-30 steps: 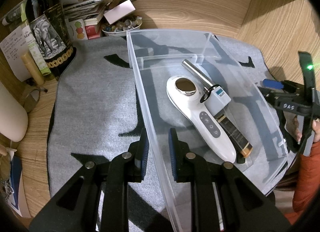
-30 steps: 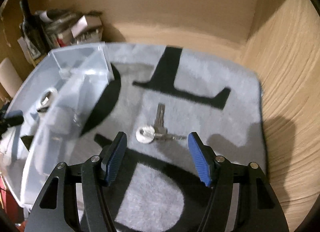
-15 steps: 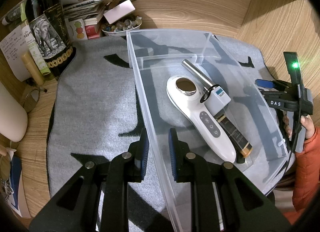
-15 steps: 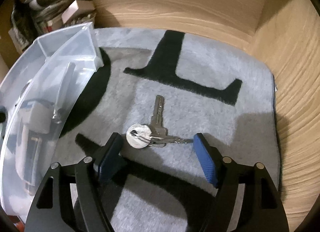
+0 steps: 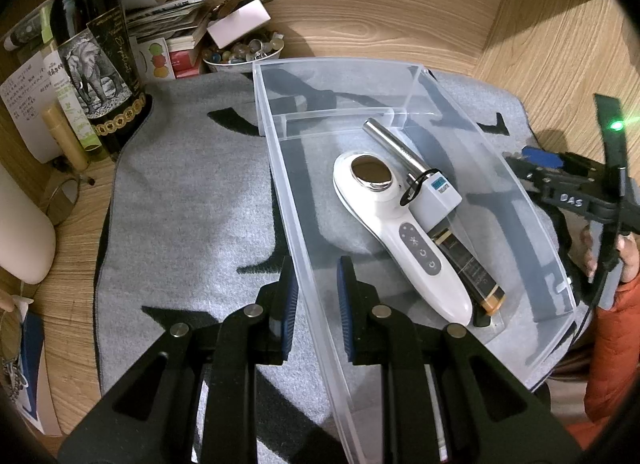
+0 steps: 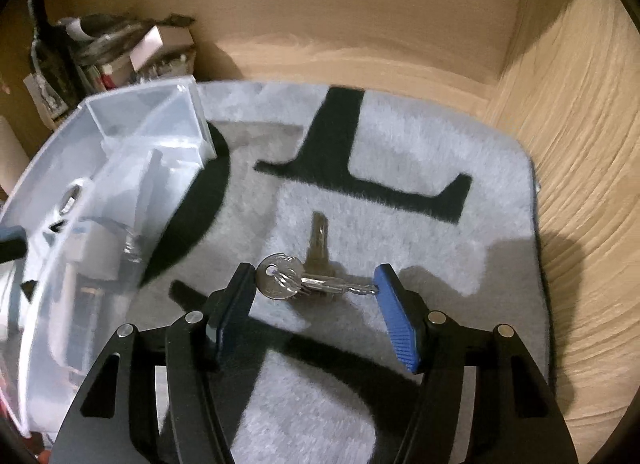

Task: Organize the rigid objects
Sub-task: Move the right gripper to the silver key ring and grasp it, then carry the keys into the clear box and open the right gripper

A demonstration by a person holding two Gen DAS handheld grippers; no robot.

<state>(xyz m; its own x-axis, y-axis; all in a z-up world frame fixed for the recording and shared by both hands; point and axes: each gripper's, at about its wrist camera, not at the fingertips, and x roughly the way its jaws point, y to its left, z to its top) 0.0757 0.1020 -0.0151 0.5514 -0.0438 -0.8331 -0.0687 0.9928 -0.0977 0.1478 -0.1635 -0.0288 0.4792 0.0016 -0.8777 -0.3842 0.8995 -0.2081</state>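
Note:
A clear plastic bin (image 5: 280,167) stands on a grey mat. My left gripper (image 5: 315,288) is shut on the bin's left wall. Inside lie a white handheld device (image 5: 404,240), a silver tube (image 5: 394,145) and a small white thermometer (image 5: 436,195). The bin also shows in the right wrist view (image 6: 192,119). A bunch of silver keys (image 6: 304,276) lies on the mat. My right gripper (image 6: 316,296) is open, low over the mat, with the keys between its fingers. It also appears at the right edge of the left wrist view (image 5: 560,183).
A dark wine bottle (image 5: 96,63), papers, boxes and a bowl of beads (image 5: 240,53) crowd the back left corner. Wooden walls rise behind and to the right. The grey mat (image 6: 400,143) has black letter shapes.
My right gripper has come down and forward so the keys now lie between its fingers. The left gripper has kept its hold on the bin wall.

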